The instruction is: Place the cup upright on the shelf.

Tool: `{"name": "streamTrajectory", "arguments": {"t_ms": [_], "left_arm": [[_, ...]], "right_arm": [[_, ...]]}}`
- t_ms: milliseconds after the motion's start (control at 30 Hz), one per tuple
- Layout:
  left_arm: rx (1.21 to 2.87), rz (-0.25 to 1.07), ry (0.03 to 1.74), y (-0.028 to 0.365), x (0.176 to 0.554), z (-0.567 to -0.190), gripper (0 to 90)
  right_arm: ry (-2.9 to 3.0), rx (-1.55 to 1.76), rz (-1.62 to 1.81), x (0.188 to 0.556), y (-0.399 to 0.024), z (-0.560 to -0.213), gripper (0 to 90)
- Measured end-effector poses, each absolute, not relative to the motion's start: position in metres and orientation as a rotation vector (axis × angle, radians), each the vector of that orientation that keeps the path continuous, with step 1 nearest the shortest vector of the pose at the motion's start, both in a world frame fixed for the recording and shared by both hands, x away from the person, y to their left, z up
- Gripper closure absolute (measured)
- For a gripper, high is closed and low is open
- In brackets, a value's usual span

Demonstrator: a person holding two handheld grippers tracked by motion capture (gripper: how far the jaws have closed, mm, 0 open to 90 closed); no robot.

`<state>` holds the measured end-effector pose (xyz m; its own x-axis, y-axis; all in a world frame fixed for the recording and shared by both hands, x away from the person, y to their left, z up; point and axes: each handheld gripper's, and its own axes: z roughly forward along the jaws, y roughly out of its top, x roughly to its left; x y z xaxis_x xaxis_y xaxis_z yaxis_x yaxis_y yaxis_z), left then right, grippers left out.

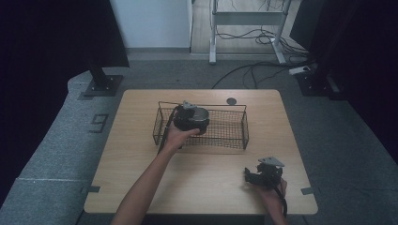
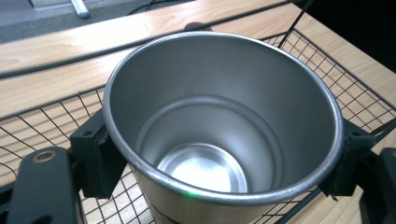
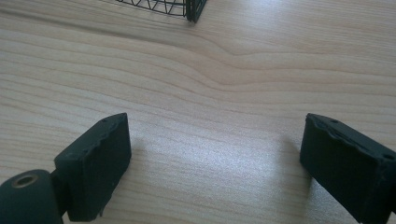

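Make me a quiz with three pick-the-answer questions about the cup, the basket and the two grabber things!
1. Where is the metal cup?
A. over the wire basket
B. on the floor
C. beside the right gripper

2. What is inside the cup?
A. water
B. nothing
C. a spoon

3. How are the right gripper's jaws?
A. clamped on the cup
C. shut tight
B. wide apart

Answers: 1 A, basket mesh shows beneath the cup, which the left gripper holds. 2 B, its bare shiny bottom shows. 3 B, only table wood lies between them.
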<state>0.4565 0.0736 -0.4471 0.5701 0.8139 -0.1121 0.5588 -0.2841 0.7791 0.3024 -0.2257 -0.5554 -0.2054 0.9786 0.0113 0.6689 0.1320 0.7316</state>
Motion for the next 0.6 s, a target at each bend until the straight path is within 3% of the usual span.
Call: {"name": "streamTrajectory", "arguments": {"t_ms": [600], "left_arm": [[2.007, 0.364, 1.169, 0.075, 0.467, -0.474, 18.3]], "right_arm": [[1.938, 1.579, 0.853, 0.302, -0.226, -0.555, 8.8]]}}
